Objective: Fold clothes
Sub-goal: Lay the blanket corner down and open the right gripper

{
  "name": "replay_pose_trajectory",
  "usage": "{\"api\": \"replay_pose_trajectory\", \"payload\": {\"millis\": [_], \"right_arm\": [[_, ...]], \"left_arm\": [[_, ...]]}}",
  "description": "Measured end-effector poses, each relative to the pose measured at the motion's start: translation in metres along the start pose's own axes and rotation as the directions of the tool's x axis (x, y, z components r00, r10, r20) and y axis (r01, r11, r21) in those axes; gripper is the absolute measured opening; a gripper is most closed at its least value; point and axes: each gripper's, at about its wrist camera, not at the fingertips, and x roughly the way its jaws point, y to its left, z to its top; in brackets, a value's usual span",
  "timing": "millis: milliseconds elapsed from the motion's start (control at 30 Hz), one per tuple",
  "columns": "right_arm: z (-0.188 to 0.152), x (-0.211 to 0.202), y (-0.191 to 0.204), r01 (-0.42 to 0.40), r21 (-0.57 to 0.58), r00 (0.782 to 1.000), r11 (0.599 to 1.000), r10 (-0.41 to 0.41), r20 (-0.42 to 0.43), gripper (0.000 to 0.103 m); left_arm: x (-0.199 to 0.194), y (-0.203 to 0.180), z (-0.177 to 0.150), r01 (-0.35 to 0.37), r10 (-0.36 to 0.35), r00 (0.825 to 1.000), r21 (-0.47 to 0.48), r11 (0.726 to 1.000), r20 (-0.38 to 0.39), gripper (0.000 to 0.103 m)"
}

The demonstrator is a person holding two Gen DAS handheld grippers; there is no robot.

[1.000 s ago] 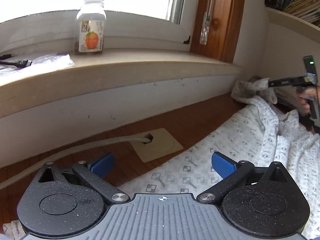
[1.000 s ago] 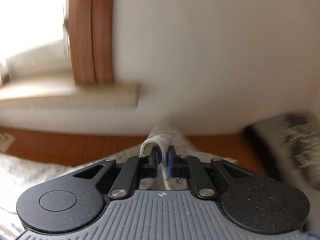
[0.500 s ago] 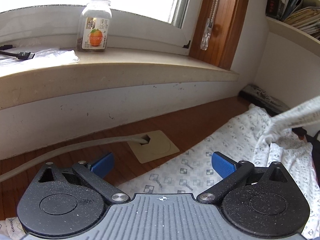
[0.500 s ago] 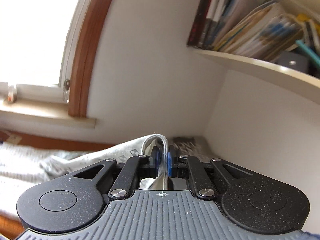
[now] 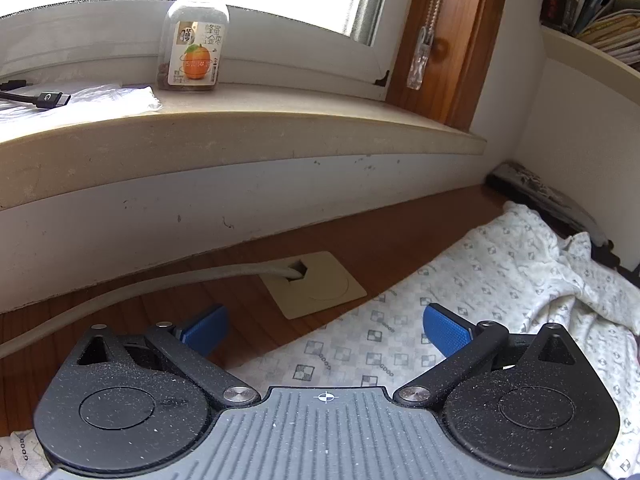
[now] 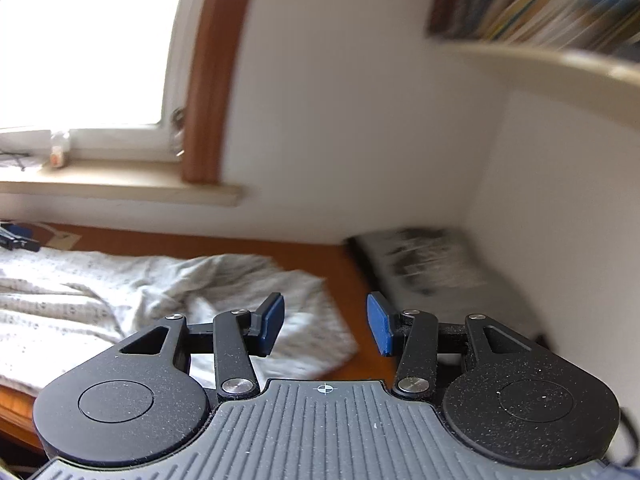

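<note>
— Two grippers were up, but what did either have hold of?
— Nothing. The left gripper [image 5: 326, 330] stood wide open, blue pads far apart, hovering over the near edge of the cloth [image 5: 472, 304] and the bare desk [image 5: 360, 240]. No fabric sat between its pads.
— And the right one?
— The right gripper [image 6: 326, 324] was opening, its jaws about half apart, with nothing pinched. Below and beyond them the cloth [image 6: 168, 280] lay in a rumpled heap on the desk [image 6: 240, 246].
— Where did the cloth lie overall?
— Spread across the wooden desk under the sill [image 5: 240, 128], flat on the left side, bunched towards the corner beside a dark book [image 5: 548, 200] lying flat against the wall.
— Anything else nearby?
— A jar [image 5: 196, 36] with an orange on its label stood on the sill, a cable [image 5: 36, 98] lay left of it, and a cord [image 5: 160, 280] ran into a beige grommet plate [image 5: 320, 284] just beside the cloth's edge.
— The right view?
— Blurred, so small details were hard to tell.
</note>
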Motion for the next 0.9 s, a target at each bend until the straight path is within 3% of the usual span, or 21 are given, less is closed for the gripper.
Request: {"api": "replay_pose_trajectory", "payload": {"millis": [100, 233, 400, 500, 533, 567, 600, 733, 900], "right_arm": [[-0.006, 0.068, 0.021, -0.106, 0.03, 0.993, 0.994, 0.107, -0.054, 0.046], [-0.012, 0.15, 0.047, -0.219, 0.108, 0.967, 0.97, 0.23, -0.106, 0.046], [-0.013, 0.198, 0.074, -0.273, 0.098, 0.945, 0.957, 0.285, -0.16, 0.046], [-0.016, 0.212, 0.084, -0.274, 0.073, 0.939, 0.959, 0.284, -0.197, 0.045], [-0.017, 0.215, 0.085, -0.275, 0.072, 0.937, 0.959, 0.284, -0.206, 0.035], [-0.019, 0.216, 0.085, -0.275, 0.074, 0.936, 0.959, 0.285, -0.208, 0.013], [-0.02, 0.215, 0.085, -0.278, 0.076, 0.936, 0.958, 0.288, -0.203, 0.006], [-0.013, 0.181, 0.079, -0.236, 0.065, 0.958, 0.97, 0.243, -0.154, 0.005], [-0.024, 0.148, 0.069, -0.156, 0.07, 0.965, 0.985, 0.167, -0.201, 0.005]], "left_arm": [[0.0, 0.0, 0.0, -0.002, 0.002, 1.0, 0.0, 1.0, -0.002, 0.103], [0.001, 0.0, 0.0, -0.003, 0.003, 1.0, -0.001, 1.0, -0.006, 0.103], [0.001, 0.0, 0.0, -0.005, 0.005, 1.0, 0.0, 1.0, -0.008, 0.103], [0.002, 0.0, 0.0, -0.006, 0.006, 1.0, 0.0, 1.0, -0.009, 0.103], [0.002, 0.0, 0.0, -0.006, 0.006, 1.0, 0.0, 1.0, -0.009, 0.103], [0.002, 0.0, 0.0, -0.006, 0.006, 1.0, 0.0, 1.0, -0.01, 0.103], [0.002, 0.0, 0.0, -0.006, 0.006, 1.0, 0.0, 1.0, -0.011, 0.103], [0.001, 0.0, 0.0, -0.007, 0.007, 1.0, 0.0, 1.0, -0.012, 0.103], [0.001, 0.001, 0.0, -0.008, 0.008, 1.0, -0.002, 1.0, -0.014, 0.103]]}}
